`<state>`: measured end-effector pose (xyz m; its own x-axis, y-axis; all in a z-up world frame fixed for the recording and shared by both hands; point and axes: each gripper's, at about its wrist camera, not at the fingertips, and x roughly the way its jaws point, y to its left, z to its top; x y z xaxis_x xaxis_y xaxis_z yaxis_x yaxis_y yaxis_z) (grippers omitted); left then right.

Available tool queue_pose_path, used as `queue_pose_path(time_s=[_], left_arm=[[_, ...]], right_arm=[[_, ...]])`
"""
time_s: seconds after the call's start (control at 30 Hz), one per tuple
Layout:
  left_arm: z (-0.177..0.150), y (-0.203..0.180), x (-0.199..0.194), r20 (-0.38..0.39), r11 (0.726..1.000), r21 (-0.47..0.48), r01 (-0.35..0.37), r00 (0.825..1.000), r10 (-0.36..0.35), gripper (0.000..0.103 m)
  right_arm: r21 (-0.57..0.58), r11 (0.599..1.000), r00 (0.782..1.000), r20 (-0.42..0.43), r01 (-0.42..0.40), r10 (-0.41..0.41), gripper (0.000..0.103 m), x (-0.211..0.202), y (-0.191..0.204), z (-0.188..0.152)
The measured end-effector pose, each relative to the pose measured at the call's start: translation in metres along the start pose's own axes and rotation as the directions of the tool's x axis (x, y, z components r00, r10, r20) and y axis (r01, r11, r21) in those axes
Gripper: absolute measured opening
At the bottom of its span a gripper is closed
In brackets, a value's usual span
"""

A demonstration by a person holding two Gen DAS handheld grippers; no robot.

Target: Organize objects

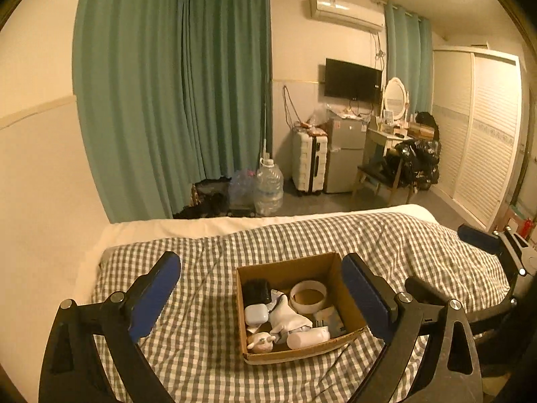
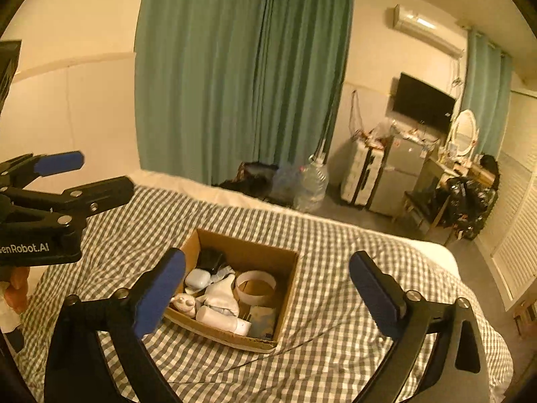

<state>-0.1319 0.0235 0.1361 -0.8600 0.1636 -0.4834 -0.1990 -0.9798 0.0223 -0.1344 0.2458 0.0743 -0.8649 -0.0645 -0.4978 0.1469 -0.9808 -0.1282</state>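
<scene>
An open cardboard box sits on the checked bedspread; it also shows in the right wrist view. In it lie a roll of tape, a white earbud case, a black item, a white bottle and white cloth. My left gripper is open and empty, held above the box. My right gripper is open and empty, just right of the box; it appears at the right edge of the left wrist view.
The bed's far edge meets the floor. Beyond stand a water jug, a white suitcase, a small fridge, a chair and a wardrobe. Green curtains hang at the back.
</scene>
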Motion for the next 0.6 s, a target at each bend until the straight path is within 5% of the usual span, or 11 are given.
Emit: queue_pose_path(time_s=[0.33, 0.6], left_arm=[[-0.024, -0.008, -0.046, 0.144, 0.999, 0.025, -0.038, 0.989, 0.034, 0.103], [-0.061, -0.012, -0.064, 0.253, 0.993, 0.007, -0.117, 0.961, 0.111, 0.103]], right_arm=[[0.078, 0.997, 0.991, 0.133, 0.010, -0.021, 0.102, -0.059, -0.014, -0.015], [0.044, 0.996, 0.963, 0.257, 0.077, -0.086, 0.102, -0.084, -0.011, -0.045]])
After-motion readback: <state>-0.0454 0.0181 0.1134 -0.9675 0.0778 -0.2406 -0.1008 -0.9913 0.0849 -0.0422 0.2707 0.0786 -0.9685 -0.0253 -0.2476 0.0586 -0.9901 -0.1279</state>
